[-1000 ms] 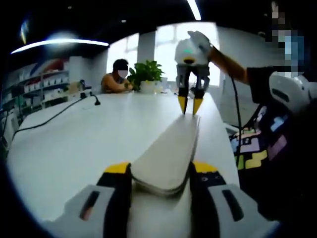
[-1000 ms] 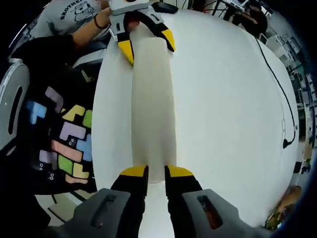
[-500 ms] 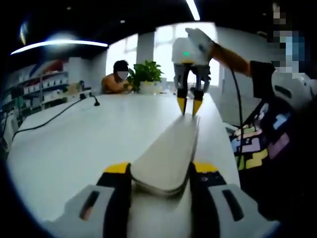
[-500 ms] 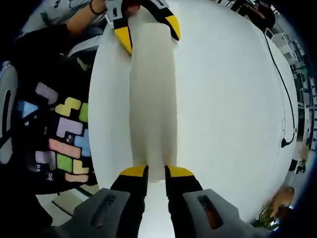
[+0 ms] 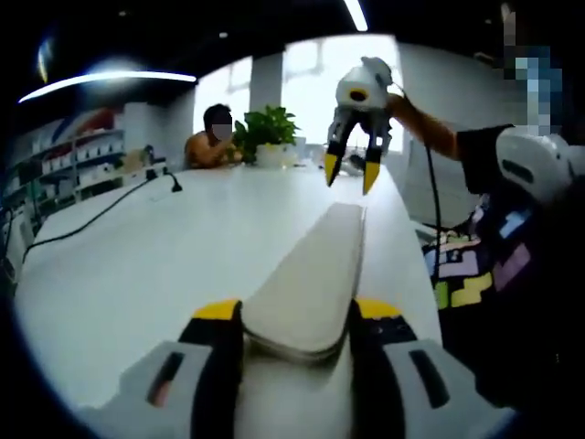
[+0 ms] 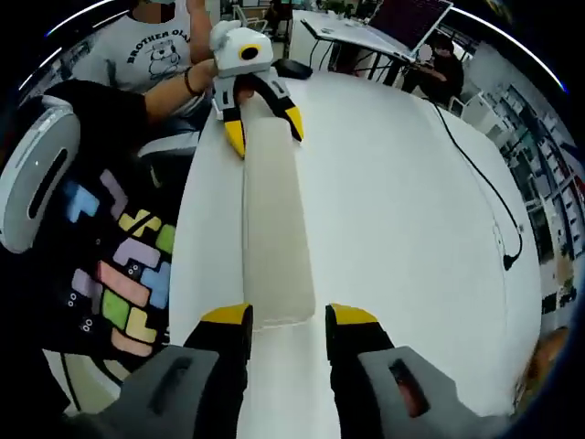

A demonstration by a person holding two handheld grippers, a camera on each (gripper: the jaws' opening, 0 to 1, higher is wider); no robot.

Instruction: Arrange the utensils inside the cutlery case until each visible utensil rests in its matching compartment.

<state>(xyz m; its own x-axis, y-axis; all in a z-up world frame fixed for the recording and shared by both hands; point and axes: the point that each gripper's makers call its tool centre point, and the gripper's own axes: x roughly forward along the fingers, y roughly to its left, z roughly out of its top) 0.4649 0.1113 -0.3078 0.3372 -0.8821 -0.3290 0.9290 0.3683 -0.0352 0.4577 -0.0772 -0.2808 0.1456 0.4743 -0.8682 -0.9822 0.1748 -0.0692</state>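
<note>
A long, flat beige cutlery case [image 5: 315,270] lies shut on the white table [image 5: 155,265]; no utensils are visible. My left gripper [image 5: 297,315] is shut on its near end, with a yellow-tipped jaw pressed against each side. In the left gripper view my right gripper [image 5: 350,174] hangs open in the air above the case's far end, clear of it. In the right gripper view the case [image 6: 274,219] runs away from my open right gripper [image 6: 288,318], whose tips stand apart just off the case's near end. My left gripper [image 6: 260,123] grips the far end.
A potted plant [image 5: 270,133] and a seated person [image 5: 215,142] are at the table's far end. A black cable [image 5: 101,212] crosses the left side. A laptop [image 6: 366,32] sits further off. A person's patterned clothing [image 6: 128,274] lines the table edge beside the case.
My right gripper has let go of the case's end, opened wider and lifted up off it. The left gripper and the case have stayed still.
</note>
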